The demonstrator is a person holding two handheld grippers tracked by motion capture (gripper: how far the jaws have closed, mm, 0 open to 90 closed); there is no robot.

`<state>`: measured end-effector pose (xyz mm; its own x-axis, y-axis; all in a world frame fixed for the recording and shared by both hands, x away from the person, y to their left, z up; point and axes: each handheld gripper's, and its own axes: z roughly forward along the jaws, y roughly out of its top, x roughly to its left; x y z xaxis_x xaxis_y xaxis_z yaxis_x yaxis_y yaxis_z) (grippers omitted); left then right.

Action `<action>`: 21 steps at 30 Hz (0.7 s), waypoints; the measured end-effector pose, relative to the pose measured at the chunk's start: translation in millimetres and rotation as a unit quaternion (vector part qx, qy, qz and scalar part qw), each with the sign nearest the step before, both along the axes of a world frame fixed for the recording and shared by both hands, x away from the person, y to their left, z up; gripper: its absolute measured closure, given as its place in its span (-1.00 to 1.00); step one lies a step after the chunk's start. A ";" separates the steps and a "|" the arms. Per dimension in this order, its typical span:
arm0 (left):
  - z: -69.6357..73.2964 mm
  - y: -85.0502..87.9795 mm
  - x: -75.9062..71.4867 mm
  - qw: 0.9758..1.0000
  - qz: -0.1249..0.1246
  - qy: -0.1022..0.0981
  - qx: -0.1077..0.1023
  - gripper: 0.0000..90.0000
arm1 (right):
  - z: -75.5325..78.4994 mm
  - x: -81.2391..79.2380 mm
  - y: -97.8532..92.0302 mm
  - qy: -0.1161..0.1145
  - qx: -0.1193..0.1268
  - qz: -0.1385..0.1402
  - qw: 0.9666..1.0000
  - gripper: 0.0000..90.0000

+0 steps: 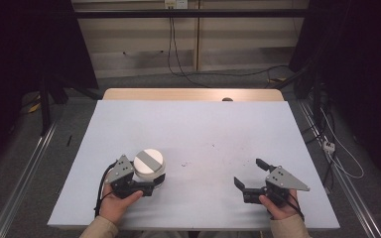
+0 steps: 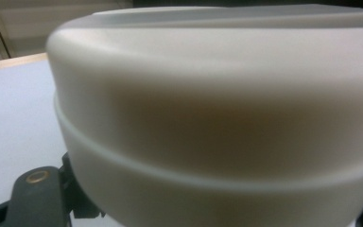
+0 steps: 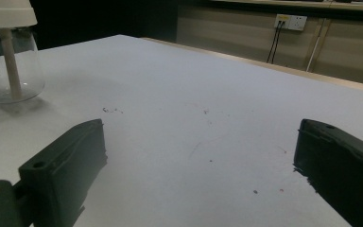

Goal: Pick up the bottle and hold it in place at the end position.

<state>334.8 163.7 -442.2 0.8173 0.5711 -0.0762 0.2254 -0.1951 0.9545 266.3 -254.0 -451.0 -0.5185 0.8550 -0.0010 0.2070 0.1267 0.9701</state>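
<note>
Jar (image 1: 149,166), white-lidded with a grey band across the top, stands on the near-left part of the bench (image 1: 203,129), and the left tool (image 1: 151,184) is clamped around its lower body in the high view. Left hand (image 1: 119,198) sits behind it. The right tool (image 1: 250,173) rests well apart on the near-right, jaws spread wide, nothing between them. Risk here: the grip sits low on the jar, under the lid, so a lift could tip the top-heavy thing out of the jaws.

Left gripper view: the jar's white lid wall (image 2: 217,118) is very close and blurred, with one dark jaw at bottom left. Contact point is hard to read; probably the jaws bear on the body under the lid ridge. If they only catch the smooth glass, it could slip or rotate.

Right gripper view: both black jaws stand far apart over bare bench surface (image 3: 194,94). At far left is the jar's clear lower body (image 3: 9,71) with an inner tube and white lid above. Smooth glass means low friction. If the right tool comes in to twist the lid, a weak left hold would let the whole jar spin or skid.
</note>
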 end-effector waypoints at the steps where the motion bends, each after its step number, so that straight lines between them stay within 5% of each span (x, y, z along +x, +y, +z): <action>1: 0.5 -1.4 1.0 1.000 0.000 -0.001 -0.001 -0.59 | 0.0 0.1 0.1 0.000 0.000 0.001 1.000 -0.95; 21: 7.3 -26.6 24.6 1.000 0.006 -0.013 -0.007 -0.59 | 0.2 0.6 1.5 -0.001 -0.003 0.003 1.000 -0.95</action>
